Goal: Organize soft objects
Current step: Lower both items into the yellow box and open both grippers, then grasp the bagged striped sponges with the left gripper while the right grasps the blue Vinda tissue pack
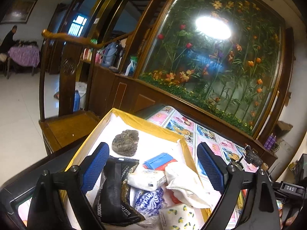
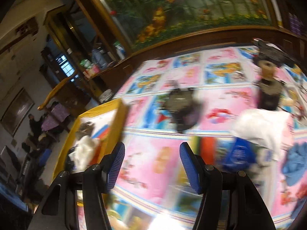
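A yellow-rimmed box [image 1: 145, 123] with a white floor stood at the left edge of the table, and most of the soft things lay heaped at its near end. A brown knitted hat [image 1: 125, 142] sat alone toward the far side of the box. Nearer lay a blue and red folded cloth [image 1: 160, 160], a small tissue pack [image 1: 146, 179], a crumpled white cloth [image 1: 187, 184], a black packet with white print [image 1: 115, 189], a blue-and-white printed bag [image 1: 149, 204] and a lemon-patterned pack [image 1: 177, 217].

The left gripper [image 1: 153, 167] hung over the heap with its blue pads spread wide, one on each side of the pile, gripping nothing.

The right gripper [image 2: 152, 166] was out over the pink pictured tablecloth [image 2: 226, 99], jaws partly apart with only cloth showing between them; that view was smeared by motion. Still on the table, right of the box [image 2: 115, 115], were a dark bag-like thing [image 2: 181, 109] in the middle, a white bundle [image 2: 261, 126] to the right, a blue pouch [image 2: 239, 155] just in front of it, something red [image 2: 206, 150] beside the right finger, and a blue crumpled item [image 2: 294, 164] at the far right edge. A dark-haired doll [image 2: 268, 80] stood beyond the white bundle. A glass panel of artificial flowers [image 1: 214, 61] backed the table.
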Available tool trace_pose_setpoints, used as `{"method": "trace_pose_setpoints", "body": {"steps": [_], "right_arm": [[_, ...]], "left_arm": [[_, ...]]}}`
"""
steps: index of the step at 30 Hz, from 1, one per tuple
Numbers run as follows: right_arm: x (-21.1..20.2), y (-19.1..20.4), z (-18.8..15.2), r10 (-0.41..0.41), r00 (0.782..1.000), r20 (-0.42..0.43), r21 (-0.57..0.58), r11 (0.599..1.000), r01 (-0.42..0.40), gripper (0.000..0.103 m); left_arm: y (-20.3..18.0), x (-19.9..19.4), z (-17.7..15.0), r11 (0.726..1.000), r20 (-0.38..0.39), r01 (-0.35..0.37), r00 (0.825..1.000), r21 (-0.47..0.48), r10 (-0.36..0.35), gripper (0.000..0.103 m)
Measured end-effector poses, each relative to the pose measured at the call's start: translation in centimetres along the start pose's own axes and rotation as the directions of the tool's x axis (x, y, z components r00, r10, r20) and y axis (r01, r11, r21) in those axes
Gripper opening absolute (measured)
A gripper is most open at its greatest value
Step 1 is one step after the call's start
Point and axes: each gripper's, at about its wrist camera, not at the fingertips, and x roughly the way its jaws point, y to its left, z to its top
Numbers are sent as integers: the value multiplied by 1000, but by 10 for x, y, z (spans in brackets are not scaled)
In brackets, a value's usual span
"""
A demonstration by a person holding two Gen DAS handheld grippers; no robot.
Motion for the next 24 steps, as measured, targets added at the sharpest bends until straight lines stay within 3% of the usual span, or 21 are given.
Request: {"method": "trace_pose_setpoints", "body": {"steps": [3,8,11,15,19,21,24], "right_arm": [[-14,-42,2,-29,999,19,64,998,28,64],[-12,-71,10,-33,999,-4,84,996,34,64],[-1,-74,14,-69,997,-30,49,996,71,64],[4,-71,17,-194,981,-12,-48,980,194,64],[7,-72,16,-137,988,-69,-65,989,132,66],[10,-67,12,-146,984,-103,-108,985,135,67],[9,-55,6,-107,983,-147,-170,982,82,67]], "left_arm": [[-22,-11,-1,998,3,32,999,45,-33,93],[-81,-15,-9,973,-95,160,985,164,-146,93],[-111,-10,-22,947,-195,248,959,207,-208,94],[-137,6,-45,917,-356,340,899,206,-254,94],[-151,21,-64,906,-474,379,843,187,-254,94],[-155,25,-70,902,-501,384,830,196,-244,94],[-159,25,-75,898,-509,385,828,213,-234,94]]}}
